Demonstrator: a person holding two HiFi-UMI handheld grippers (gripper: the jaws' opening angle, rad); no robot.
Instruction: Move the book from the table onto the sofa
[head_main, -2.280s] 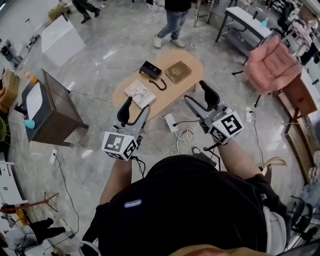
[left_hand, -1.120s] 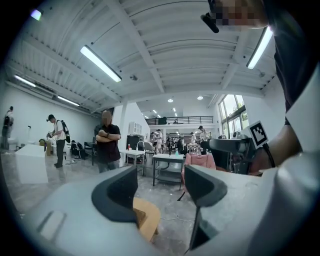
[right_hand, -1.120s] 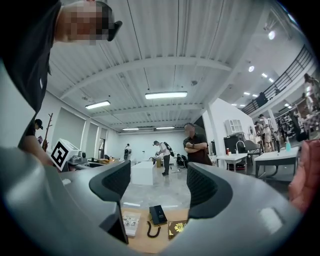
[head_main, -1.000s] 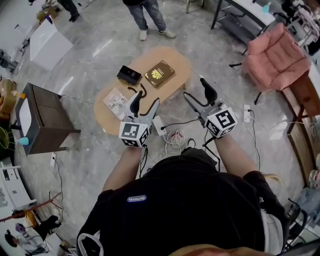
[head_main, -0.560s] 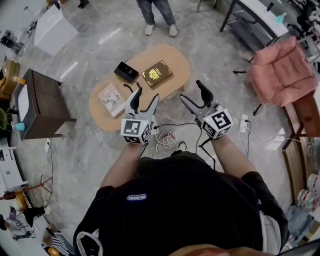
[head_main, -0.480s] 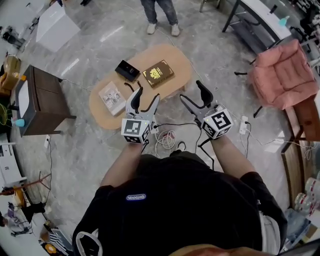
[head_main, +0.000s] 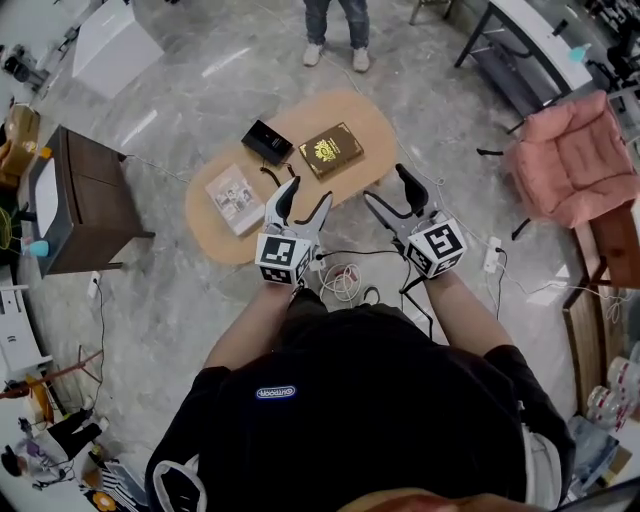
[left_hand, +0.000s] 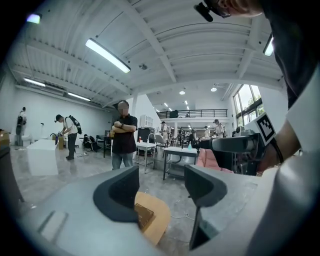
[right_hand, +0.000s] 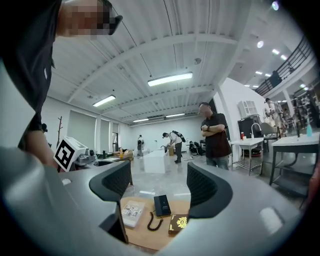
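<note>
Facing the book (head_main: 331, 150), flat on the table (head_main: 377, 122) at 12 o'clock, w/ both claws released & empty: left gripper (head_main: 306, 196), right gripper (head_main: 389, 196). Prob. best to come in low, slip one jaw under the near edge, pinch firmly, then carry to the sofa (head_main: 570, 165) at 2 o'clock.

One book (head_main: 332, 150), one phone (head_main: 267, 142), one booklet (head_main: 234, 198).

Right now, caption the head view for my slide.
Left gripper and right gripper, open and empty, near the table holding a book, a phone and a booklet.
</note>
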